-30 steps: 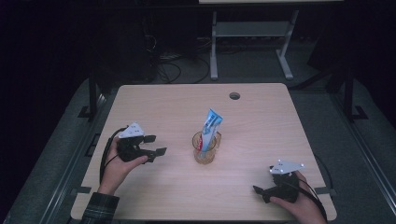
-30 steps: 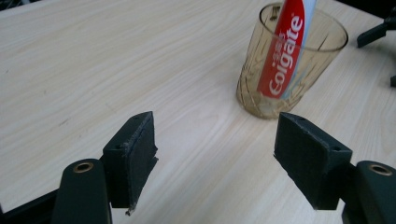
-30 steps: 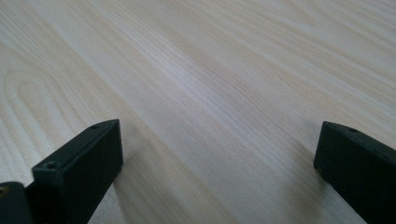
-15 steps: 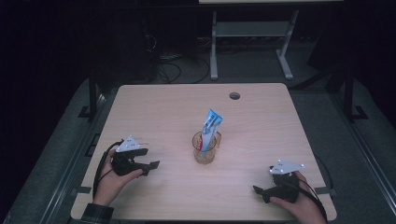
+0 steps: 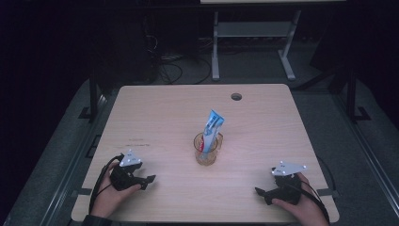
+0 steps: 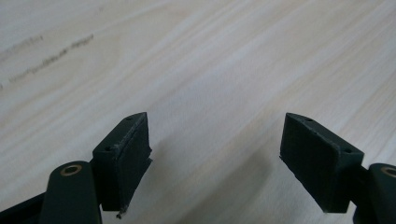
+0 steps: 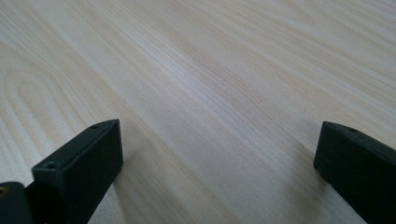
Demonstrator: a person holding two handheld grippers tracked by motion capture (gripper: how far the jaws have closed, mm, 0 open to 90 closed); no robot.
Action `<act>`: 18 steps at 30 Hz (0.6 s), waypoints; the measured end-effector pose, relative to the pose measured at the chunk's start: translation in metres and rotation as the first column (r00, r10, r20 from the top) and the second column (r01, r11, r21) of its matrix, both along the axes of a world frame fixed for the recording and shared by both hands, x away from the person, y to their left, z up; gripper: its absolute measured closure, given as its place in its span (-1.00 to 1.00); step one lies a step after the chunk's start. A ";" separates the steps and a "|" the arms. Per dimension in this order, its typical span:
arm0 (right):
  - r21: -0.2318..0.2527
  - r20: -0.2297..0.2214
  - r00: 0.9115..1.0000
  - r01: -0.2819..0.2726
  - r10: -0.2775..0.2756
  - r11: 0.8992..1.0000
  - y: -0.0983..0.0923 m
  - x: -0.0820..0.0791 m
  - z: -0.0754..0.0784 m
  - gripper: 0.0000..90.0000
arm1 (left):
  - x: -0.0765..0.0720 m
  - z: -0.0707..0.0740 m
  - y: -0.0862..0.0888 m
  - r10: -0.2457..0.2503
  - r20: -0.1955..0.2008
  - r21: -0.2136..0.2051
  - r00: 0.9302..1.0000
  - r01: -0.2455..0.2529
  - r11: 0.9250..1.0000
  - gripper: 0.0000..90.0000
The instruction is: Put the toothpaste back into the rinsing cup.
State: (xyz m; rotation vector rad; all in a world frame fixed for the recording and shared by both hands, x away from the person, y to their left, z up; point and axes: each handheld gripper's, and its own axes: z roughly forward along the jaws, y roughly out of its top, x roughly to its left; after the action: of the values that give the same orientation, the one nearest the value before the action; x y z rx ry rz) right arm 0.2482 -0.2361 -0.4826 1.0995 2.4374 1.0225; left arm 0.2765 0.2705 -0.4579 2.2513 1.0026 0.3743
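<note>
Since 1 second ago the left gripper (image 5: 141,181) has drawn back from the glass cup (image 5: 207,149) toward the near-left table (image 5: 160,113) edge, fingers (image 6: 125,156) apart and empty. Right gripper (image 5: 264,193) rests near-right, fingers (image 7: 84,163) wide apart. Toothpaste tube (image 5: 211,128) stands tilted inside the cup at mid-table.

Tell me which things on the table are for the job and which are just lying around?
For the job:
- glass cup
- blue and white tube standing tilted in the cup
- left gripper, open
- right gripper, open

Just there:
- round hole in the table
- metal stand on the floor behind
</note>
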 end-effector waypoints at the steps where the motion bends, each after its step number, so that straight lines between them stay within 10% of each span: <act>1: 0.000 0.000 1.000 0.000 0.000 1.000 0.000 0.000 0.000 -0.99 | -0.002 -0.002 0.000 0.001 -0.001 0.004 1.000 -0.001 1.000 -0.48; 18: -0.004 -0.001 1.000 0.001 -0.001 1.000 0.000 0.000 0.000 -0.99 | -0.014 -0.017 0.012 0.046 0.080 -0.062 0.996 -0.042 0.997 -0.68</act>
State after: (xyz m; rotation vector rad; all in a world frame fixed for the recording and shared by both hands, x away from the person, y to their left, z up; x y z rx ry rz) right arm 0.2479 -0.2364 -0.4824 1.0999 2.4383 1.0163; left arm 0.2629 0.2828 -0.4751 2.1452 1.0090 0.4454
